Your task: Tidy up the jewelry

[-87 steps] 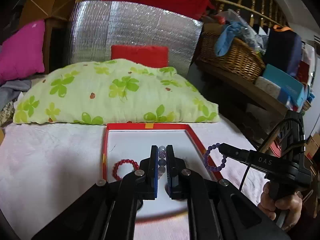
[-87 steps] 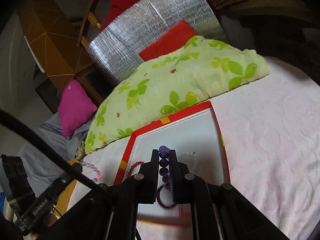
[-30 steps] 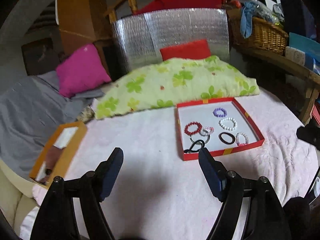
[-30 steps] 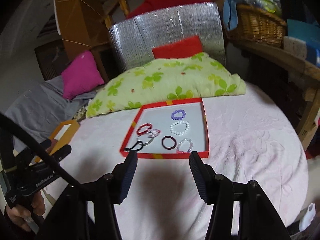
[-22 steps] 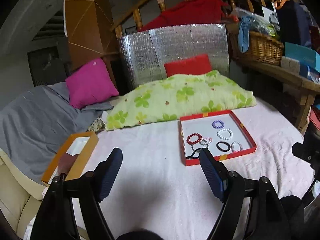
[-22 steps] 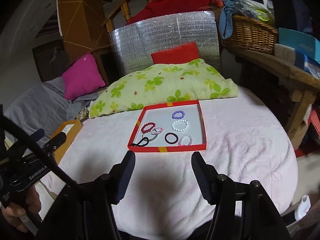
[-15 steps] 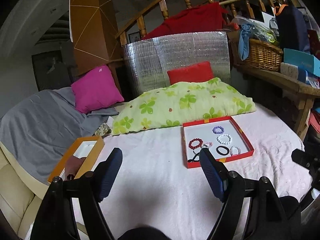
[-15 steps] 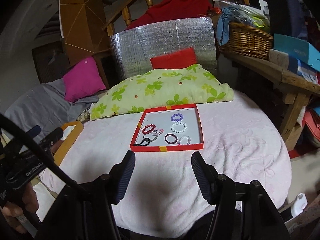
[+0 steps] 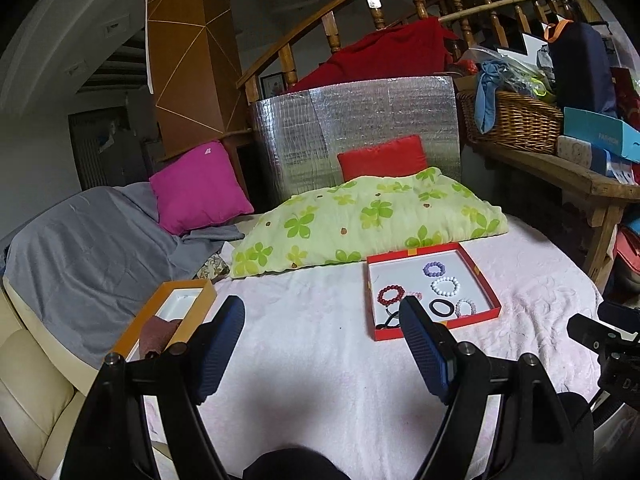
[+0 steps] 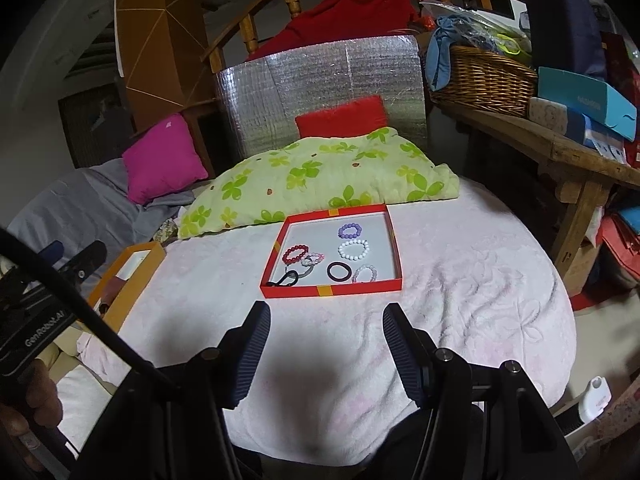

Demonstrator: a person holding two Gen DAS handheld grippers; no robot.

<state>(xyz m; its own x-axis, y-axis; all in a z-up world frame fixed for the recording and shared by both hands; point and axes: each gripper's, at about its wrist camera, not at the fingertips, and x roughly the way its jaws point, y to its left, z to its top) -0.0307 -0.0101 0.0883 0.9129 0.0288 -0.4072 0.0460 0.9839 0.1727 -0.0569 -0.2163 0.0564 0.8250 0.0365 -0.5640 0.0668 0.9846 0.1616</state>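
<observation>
A red-rimmed tray [image 9: 485, 284] [image 10: 331, 290] lies on the pink-covered table and holds several bead bracelets and hair ties: a purple bracelet [image 9: 434, 269] [image 10: 350, 230], a white one [image 9: 445, 285] [image 10: 353, 249], a dark red one [image 9: 390, 295] [image 10: 295, 254] and a black band [image 9: 441, 307] [image 10: 339, 271]. My left gripper [image 9: 322, 330] is open and empty, well back from the tray. My right gripper [image 10: 326, 330] is open and empty, held back above the table's near part.
An orange box [image 9: 166, 324] [image 10: 124, 276] sits at the table's left edge. A green-leaf pillow [image 9: 368, 222] lies behind the tray. A wooden bench [image 10: 560, 148] with a wicker basket [image 10: 480, 76] and boxes stands to the right. A grey-covered sofa [image 9: 80, 248] is to the left.
Both grippers have let go of their bracelets, which now lie in the tray, opened wide, and pulled back and up from the tray.
</observation>
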